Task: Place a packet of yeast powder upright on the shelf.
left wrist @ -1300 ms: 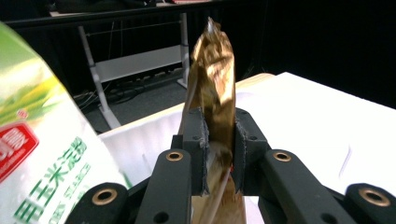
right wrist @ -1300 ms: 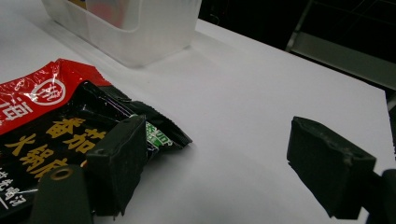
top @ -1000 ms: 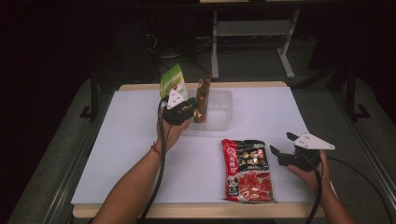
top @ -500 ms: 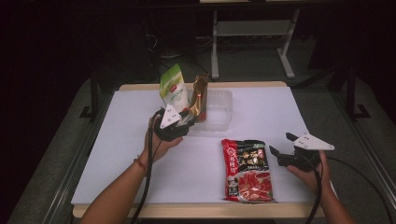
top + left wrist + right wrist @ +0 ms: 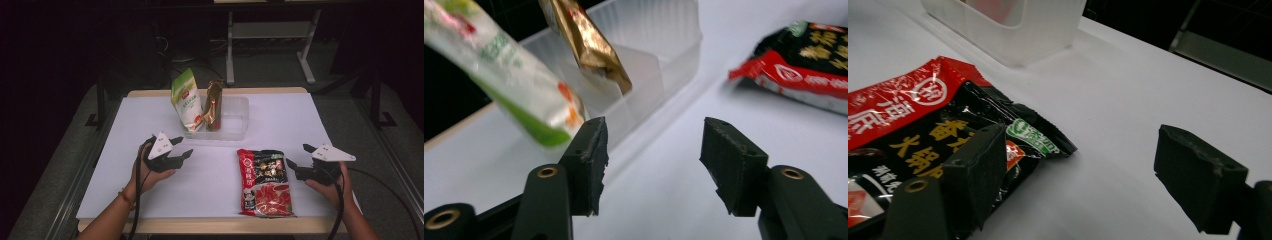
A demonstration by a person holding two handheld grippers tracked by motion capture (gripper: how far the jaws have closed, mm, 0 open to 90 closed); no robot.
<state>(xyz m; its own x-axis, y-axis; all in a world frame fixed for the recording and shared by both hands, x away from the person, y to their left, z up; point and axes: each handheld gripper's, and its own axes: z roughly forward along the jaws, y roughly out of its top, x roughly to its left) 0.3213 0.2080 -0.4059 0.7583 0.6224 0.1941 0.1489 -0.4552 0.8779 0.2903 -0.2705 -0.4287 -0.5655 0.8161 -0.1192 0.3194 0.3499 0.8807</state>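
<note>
Both forearms reach in over the table's near edge. The left gripper point(image 5: 176, 148) sits low with its jaws apart, having just been opening, nothing between them. The right gripper point(image 5: 297, 159) rests low too, jaws wide apart and empty.

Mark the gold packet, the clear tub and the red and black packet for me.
gold packet point(image 5: 214, 105), high view, middle of its upright body.
clear tub point(image 5: 239, 131), high view, its near wall.
red and black packet point(image 5: 264, 181), high view, middle of its face.
</note>
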